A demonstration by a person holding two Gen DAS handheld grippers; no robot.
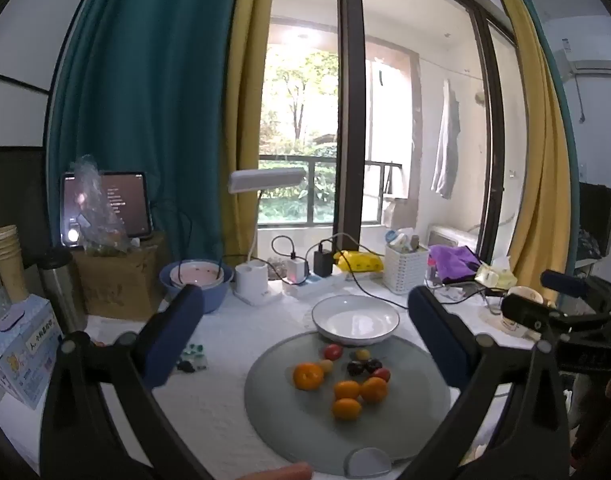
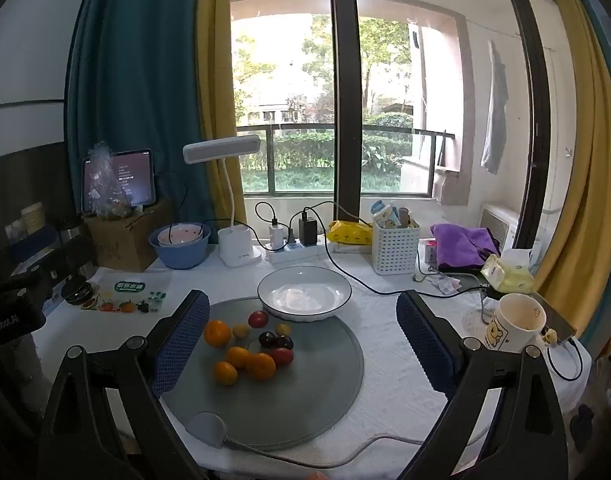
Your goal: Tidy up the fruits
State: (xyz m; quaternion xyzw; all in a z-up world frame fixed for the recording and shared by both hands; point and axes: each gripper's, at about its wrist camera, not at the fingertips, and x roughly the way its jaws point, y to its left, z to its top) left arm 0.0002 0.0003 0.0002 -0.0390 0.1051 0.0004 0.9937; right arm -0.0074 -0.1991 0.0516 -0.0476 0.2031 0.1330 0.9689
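Both your tongs are spread wide and holding nothing: left tongs (image 1: 305,332), right tongs (image 2: 303,336). They're hovering over the near edge of the desk (image 2: 385,368). Just past them the fruits (image 2: 249,346) sit loose on the round grey mat (image 2: 305,392), oranges nearest, cherry tomatoes and dark ones behind. From the right tongs they're off toward the left finger; from the left tongs, pretty much centred. Beyond that, the white bowl (image 2: 304,294) overlaps the mat's far rim.
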